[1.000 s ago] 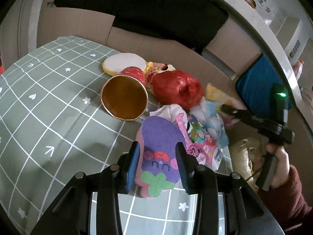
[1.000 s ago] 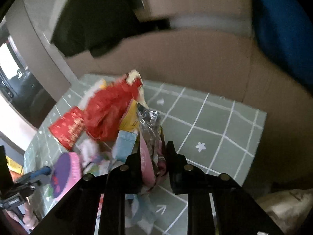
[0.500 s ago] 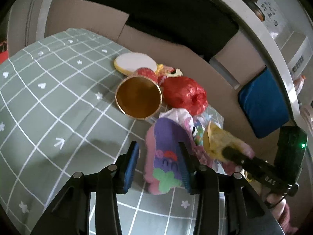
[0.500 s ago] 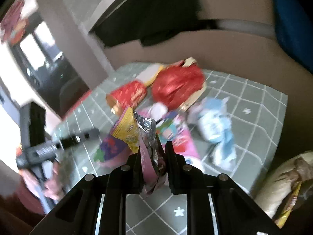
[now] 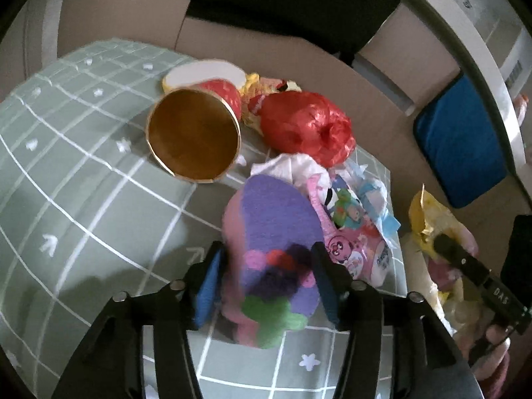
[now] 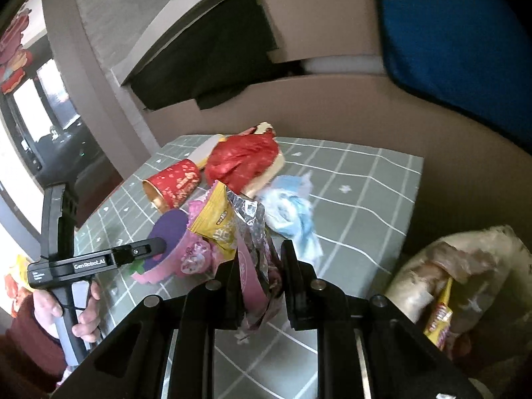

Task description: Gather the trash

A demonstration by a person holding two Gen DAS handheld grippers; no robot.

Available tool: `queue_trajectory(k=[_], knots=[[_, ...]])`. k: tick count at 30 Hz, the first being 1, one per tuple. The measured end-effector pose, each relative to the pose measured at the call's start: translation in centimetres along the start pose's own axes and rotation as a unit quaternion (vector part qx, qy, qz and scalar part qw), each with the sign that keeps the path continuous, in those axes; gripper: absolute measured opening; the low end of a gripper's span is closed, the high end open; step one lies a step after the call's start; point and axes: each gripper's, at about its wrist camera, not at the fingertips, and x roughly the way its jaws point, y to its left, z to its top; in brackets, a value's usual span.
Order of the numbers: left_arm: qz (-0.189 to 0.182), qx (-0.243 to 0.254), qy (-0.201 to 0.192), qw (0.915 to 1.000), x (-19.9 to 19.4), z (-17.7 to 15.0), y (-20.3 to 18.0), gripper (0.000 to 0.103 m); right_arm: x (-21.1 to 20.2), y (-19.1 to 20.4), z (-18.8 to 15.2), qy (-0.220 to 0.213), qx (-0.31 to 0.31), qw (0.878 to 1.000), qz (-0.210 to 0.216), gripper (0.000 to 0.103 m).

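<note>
Right tongs point(image 6: 260, 274) clench crumpled yellow-and-foil wrapper point(image 6: 246, 229); left tongs point(image 5: 266, 277) straddle purple felt piece point(image 5: 276, 229), unclosed. Risk: loose wrapper slips free.

Open green tabletop point(image 5: 76, 206) to the left, wide room to pass there. Ahead, blocked: red paper cup point(image 5: 194, 133) on its side, crumpled red bag point(image 5: 306, 126) just behind, pink wrapper point(image 5: 352, 246) and blue-white scraps point(image 6: 292, 206) crowding the right edge. Cardboard wall point(image 5: 299, 56) closing off the back.
</note>
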Motion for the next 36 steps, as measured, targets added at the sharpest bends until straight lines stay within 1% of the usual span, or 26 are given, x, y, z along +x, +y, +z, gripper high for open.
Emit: queue_trajectory(k=[1, 4, 6, 8, 9, 10, 13, 16, 20, 24, 27, 31, 36], knots=[[-0.001, -0.002, -0.002, 1.0000, 0.0, -0.1, 0.0, 0.060, -0.1, -0.3, -0.2, -0.002, 0.003, 1.000, 0.000, 0.018], [0.014, 0.014, -0.001, 0.9998, 0.2, -0.3, -0.7, 0.063, -0.5, -1.1, -0.5, -0.008, 0.009, 1.000, 0.002, 0.018], [0.024, 0.017, -0.001, 0.9996, 0.5, -0.4, -1.3, 0.063, -0.9, -1.5, -0.8, -0.012, 0.013, 1.000, 0.006, 0.018], [0.020, 0.000, 0.001, 0.9998, 0.5, -0.5, -1.5, 0.053, -1.2, -1.8, -1.0, -0.019, 0.014, 1.000, 0.009, 0.018], [0.011, -0.007, -0.001, 0.9999, 0.4, -0.5, -1.6, 0.046, -1.4, -2.0, -1.1, -0.023, 0.015, 1.000, 0.008, 0.018], [0.015, -0.007, -0.004, 0.9999, 0.3, -0.5, -1.9, 0.043, -1.6, -2.0, -1.2, -0.025, 0.016, 1.000, 0.008, 0.018], [0.039, 0.022, -0.037, 0.9983, -0.8, -0.9, -3.3, 0.035, -2.0, -2.3, -1.6, -0.028, 0.021, 0.999, 0.014, 0.018], [0.048, 0.033, -0.066, 0.9961, -2.6, -1.3, -4.4, 0.034, -2.4, -2.1, -2.1, -0.029, 0.018, 0.999, 0.020, 0.018], [0.053, 0.040, -0.110, 0.9917, -5.5, -1.2, -5.9, 0.034, -3.5, -0.6, -2.4, -0.043, -0.004, 0.999, 0.014, 0.018], [0.063, 0.080, -0.156, 0.9825, -8.6, -2.1, -8.9, 0.034, -6.0, 1.3, -2.1, -0.071, -0.033, 0.997, 0.003, 0.018], [0.068, 0.108, -0.172, 0.9769, -10.2, -2.8, -11.0, 0.034, -8.2, 2.3, -1.9, -0.095, -0.053, 0.994, -0.012, 0.018], [0.051, 0.127, -0.182, 0.9738, -11.4, -3.9, -13.6, 0.034, -11.2, 2.6, -1.7, -0.121, -0.055, 0.991, -0.025, 0.018], [0.035, 0.171, -0.201, 0.9639, -12.3, -5.4, -17.7, 0.034, -16.0, 2.1, -2.1, -0.157, -0.051, 0.985, -0.056, 0.018]])
